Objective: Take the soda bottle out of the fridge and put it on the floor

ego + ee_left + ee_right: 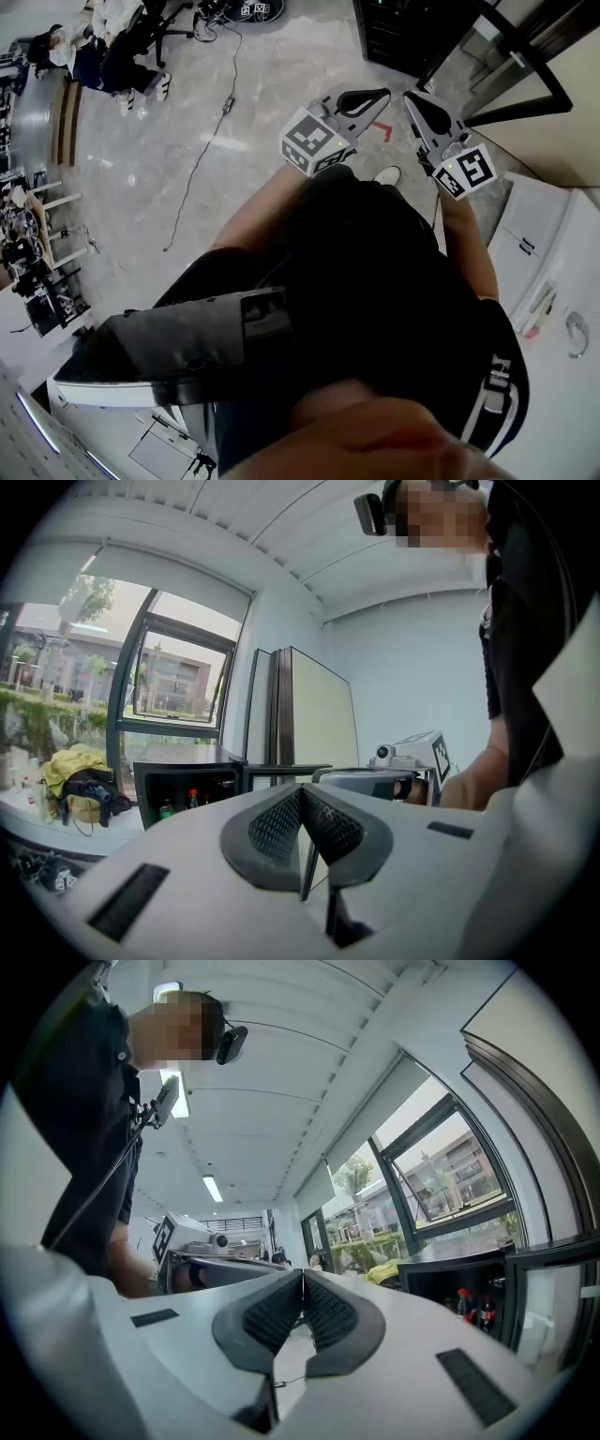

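Dark fridge (424, 1286) beyond right gripper (302, 1273) jaws, soda bottle (485, 1312) inside (well apart)

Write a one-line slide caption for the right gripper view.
Right hand-held gripper, jaws shut and empty; black fridge with red-capped bottles at right.

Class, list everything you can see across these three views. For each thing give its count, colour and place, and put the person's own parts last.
fridge: one, black, door open, below the window
soda bottles: at least two, dark with red caps, inside the fridge
board: one, pale, upright beside the fridge
yellow garment: one, on the ledge left of the fridge
floor: grey, glossy
cable: one, dark, trailing across the floor
cabinet: one, white, at the person's right
seated person: at least one, dark clothes, far corner
left gripper: one, white, fingers black, together, nothing between
right gripper: one, white, fingers together, nothing between
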The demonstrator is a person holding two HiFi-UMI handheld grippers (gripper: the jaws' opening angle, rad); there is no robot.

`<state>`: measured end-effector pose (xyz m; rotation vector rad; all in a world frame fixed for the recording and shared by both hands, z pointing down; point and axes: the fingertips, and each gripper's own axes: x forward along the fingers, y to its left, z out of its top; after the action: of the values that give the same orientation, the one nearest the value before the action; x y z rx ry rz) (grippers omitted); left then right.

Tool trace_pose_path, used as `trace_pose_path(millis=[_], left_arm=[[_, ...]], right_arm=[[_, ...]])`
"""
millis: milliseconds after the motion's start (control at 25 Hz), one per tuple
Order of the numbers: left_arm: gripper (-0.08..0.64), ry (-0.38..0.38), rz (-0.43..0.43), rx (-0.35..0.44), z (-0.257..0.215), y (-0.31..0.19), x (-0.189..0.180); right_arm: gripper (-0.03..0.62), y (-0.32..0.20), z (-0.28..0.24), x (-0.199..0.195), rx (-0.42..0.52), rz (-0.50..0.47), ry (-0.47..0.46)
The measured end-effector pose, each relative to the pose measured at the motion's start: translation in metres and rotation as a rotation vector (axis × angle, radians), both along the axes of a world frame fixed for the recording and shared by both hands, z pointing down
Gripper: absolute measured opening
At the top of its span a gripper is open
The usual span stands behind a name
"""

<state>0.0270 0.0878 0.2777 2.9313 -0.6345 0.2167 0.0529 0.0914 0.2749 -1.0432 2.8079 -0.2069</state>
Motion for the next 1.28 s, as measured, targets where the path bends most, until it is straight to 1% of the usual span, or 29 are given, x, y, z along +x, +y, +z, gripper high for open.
trace_pose_path(millis=[280,440,640,840,1000,1280], left_arm=[[0.002,-0.015,-0.010,0.002,0.003,-0.024,0.025],[0.000,-0.016,-0.008,0.000,0.006,-0.042,0.030],[0.002,0.004,0.021,-0.004,0.011,-0.074,0.034],[0.000,0.014,0.067,-0.009,0.018,-0.122,0.038],[0.002,0.008,0.108,-0.014,0.034,-0.169,0.040],[0.002,-0.019,0.155,-0.049,0.066,-0.243,0.024]], right_arm=[[0.014,-0.029,0.003,0.026,-0.004,-0.002,-0.011],[0.014,-0.047,0.005,0.033,-0.013,0.013,-0.014],[0.014,-0.073,0.009,0.037,-0.020,0.043,0.014],[0.014,-0.118,0.017,0.038,-0.051,0.093,0.042],[0.014,-0.163,0.034,0.037,-0.082,0.133,0.076],[0.015,-0.242,0.075,0.034,-0.148,0.272,0.120]])
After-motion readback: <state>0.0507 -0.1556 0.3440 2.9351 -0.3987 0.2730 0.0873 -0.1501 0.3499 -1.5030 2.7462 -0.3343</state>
